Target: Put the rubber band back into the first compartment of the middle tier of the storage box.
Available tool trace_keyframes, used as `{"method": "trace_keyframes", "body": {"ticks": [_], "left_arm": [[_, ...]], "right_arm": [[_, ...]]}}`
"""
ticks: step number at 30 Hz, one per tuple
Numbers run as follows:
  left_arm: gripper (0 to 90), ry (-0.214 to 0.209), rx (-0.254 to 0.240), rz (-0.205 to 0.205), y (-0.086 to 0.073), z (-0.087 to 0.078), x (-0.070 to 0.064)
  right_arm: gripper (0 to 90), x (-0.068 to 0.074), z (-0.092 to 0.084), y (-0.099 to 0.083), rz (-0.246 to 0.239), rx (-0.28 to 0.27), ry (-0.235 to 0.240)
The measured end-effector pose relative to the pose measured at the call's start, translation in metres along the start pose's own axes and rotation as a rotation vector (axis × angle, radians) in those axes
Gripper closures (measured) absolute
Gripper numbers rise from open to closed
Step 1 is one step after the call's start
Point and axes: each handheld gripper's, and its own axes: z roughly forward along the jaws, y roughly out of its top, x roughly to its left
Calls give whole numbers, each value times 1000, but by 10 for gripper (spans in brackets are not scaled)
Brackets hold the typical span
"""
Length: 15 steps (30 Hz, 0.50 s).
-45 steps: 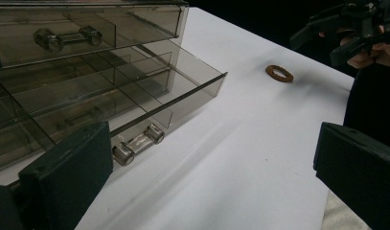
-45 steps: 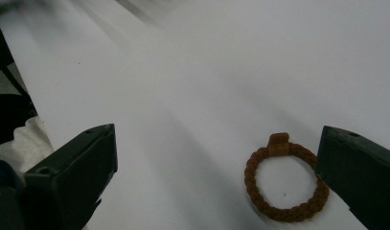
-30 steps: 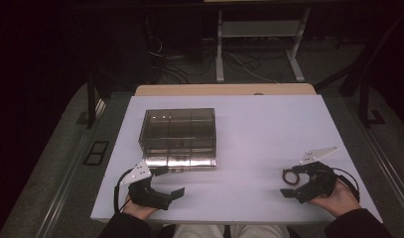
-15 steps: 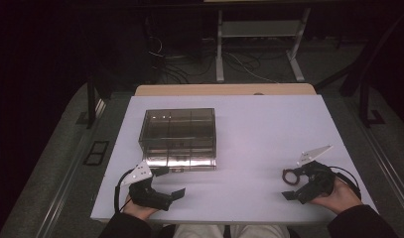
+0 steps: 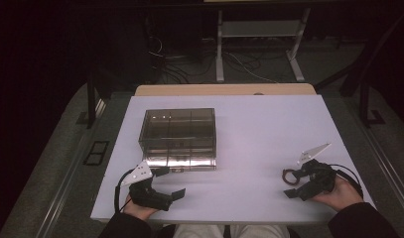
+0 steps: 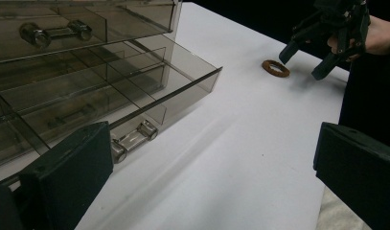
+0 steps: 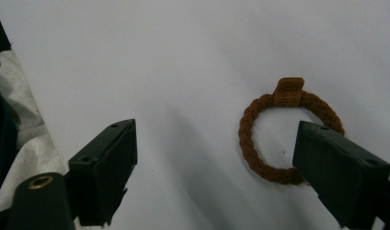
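Note:
A brown braided ring (image 5: 289, 176) with a small tab lies flat on the white table (image 5: 259, 129) at the near right. My right gripper (image 5: 292, 184) hovers at it, open. Its jaws have just been closing. In the right gripper view the ring (image 7: 245, 139) sits partly between the jaws and partly behind the right one, with no pad pressing on it. My left gripper (image 5: 173, 182) rests open at the near left, just in front of a smoky clear drawer box (image 5: 178, 136). The box's lower drawer (image 6: 149, 86) stands pulled out a little.
The drawer box holds two levels with clear bar handles (image 6: 135, 136). The table's front edge (image 5: 229, 218) runs just before both hands. Past the far edge, a dark floor holds cables and a metal stand (image 5: 259, 44).
The right gripper has shifted slightly at the ring, and its jaws look a little narrower. The left gripper, the ring and the drawer box have stayed put.

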Motion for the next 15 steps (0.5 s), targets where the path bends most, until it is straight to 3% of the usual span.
{"method": "trace_keyframes", "body": {"ticks": [15], "left_arm": [[0,-2,0,1,0,0,0]], "right_arm": [[289,-4,5,2,-26,-13,-42]]}}
